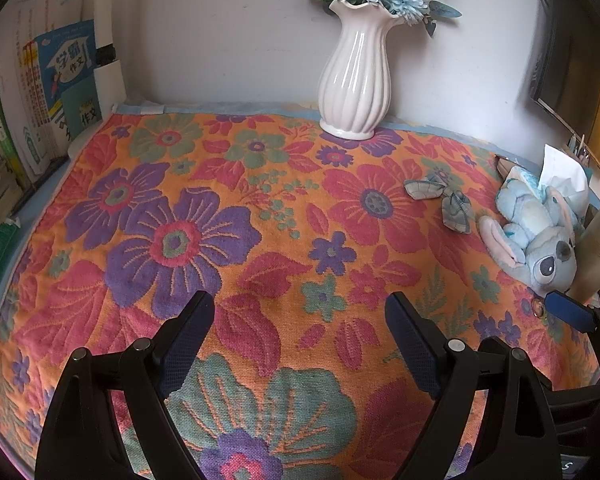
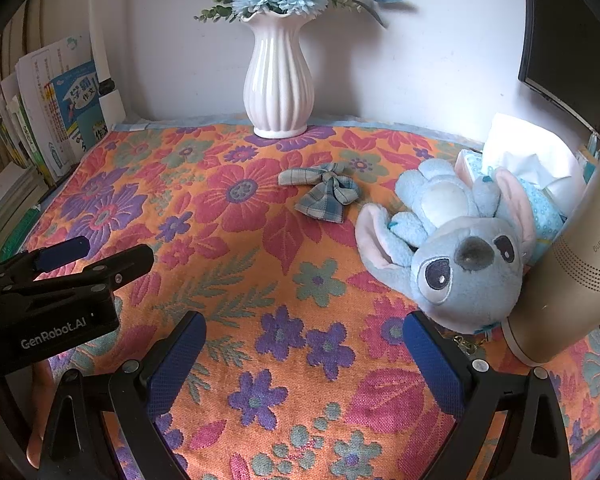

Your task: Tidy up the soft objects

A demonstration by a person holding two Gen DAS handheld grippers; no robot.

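We have both grippers hovering over the desk, which is covered by a floral cloth point(image 1: 260, 208), and neither holds anything. The left gripper point(image 1: 300, 320) stands wide with only cloth between its pads; the right gripper point(image 2: 304, 344) is wide too, also over bare cloth.

The soft things lie toward the right side. The blue plush toy point(image 2: 452, 240) lies on its back with its head toward us, just beside a tissue pack point(image 2: 516, 160) behind it and touching a beige cylindrical thing point(image 2: 580, 248) at its right. The plaid fabric bow point(image 2: 320, 188) lies flat on the cloth, between the toy and the white vase point(image 2: 278, 80), apart from both.

We judge the toy light and squashy, so it should give under the pads without slipping; the head or the belly offers the fullest bulk to close on (an ear would likely stretch and let the body dangle). The bow looks thin and limp, and its knotted middle seems the surest place to pinch, pressing down slightly so the pads do not catch the cloth beneath. The vase looks breakable, so we would keep clear of it.
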